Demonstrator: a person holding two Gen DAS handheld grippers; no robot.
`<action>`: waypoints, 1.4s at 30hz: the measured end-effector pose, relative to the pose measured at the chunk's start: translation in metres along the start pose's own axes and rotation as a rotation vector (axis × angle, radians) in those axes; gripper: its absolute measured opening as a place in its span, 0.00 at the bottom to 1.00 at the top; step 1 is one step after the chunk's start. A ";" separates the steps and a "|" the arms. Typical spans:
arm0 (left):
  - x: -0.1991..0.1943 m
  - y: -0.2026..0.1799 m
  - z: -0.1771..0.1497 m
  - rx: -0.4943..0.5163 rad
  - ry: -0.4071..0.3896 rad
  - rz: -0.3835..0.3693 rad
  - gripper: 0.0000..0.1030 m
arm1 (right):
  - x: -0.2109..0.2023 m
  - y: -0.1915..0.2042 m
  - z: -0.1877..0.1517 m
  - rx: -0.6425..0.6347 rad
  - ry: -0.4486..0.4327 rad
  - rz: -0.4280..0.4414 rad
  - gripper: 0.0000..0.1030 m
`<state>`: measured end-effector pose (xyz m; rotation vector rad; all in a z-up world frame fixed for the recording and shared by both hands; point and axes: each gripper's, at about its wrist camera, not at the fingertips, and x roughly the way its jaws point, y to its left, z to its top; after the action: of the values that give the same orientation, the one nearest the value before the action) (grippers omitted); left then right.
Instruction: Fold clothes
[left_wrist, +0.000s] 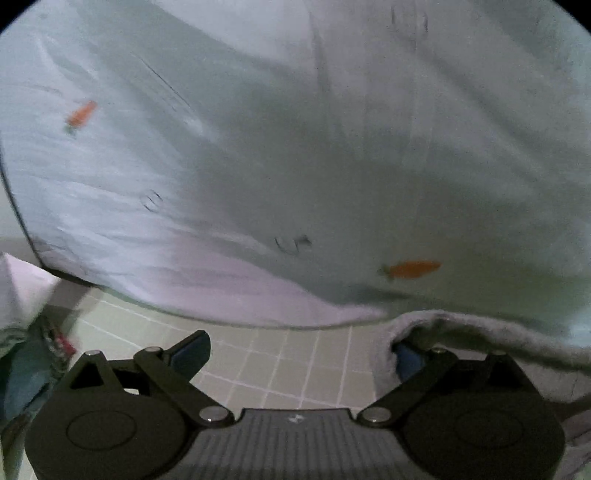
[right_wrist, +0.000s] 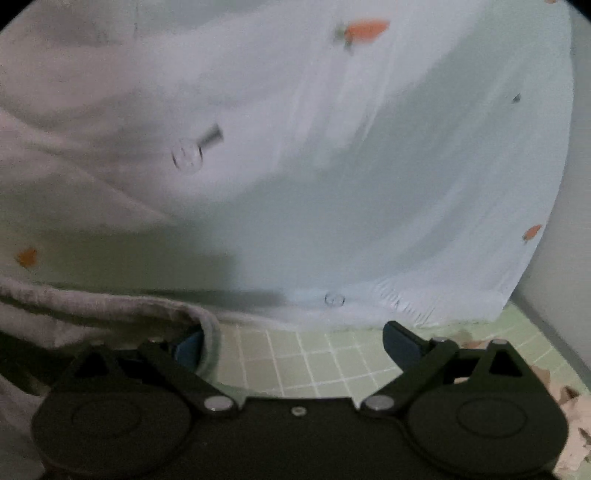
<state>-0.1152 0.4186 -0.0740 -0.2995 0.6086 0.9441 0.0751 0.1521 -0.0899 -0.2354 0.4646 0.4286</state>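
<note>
My left gripper is standing spread wide, its fingers far apart over the green gridded mat. The pale blue carrot-print shirt is filling nearly the whole view ahead, and its thick grey hem is draping over my right-side fingertip, touching it; the other fingertip is sitting bare above the mat. My right gripper is gaping just as wide. The shirt is hanging in front here too, clear buttons showing, and its grey edge is curling around my left-side fingertip. Neither gripper is pinching the cloth.
</note>
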 end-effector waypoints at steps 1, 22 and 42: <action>-0.012 0.003 -0.002 -0.003 -0.018 -0.001 0.96 | -0.011 -0.002 0.000 0.005 -0.016 0.002 0.96; -0.093 0.043 -0.100 0.029 0.125 -0.029 0.95 | -0.088 -0.029 -0.093 0.008 0.106 0.078 0.96; -0.123 0.070 -0.144 -0.007 0.278 -0.120 0.95 | -0.109 -0.031 -0.129 0.011 0.247 0.151 0.96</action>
<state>-0.2779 0.3055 -0.1129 -0.4727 0.8324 0.7953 -0.0488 0.0469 -0.1459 -0.2450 0.7298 0.5476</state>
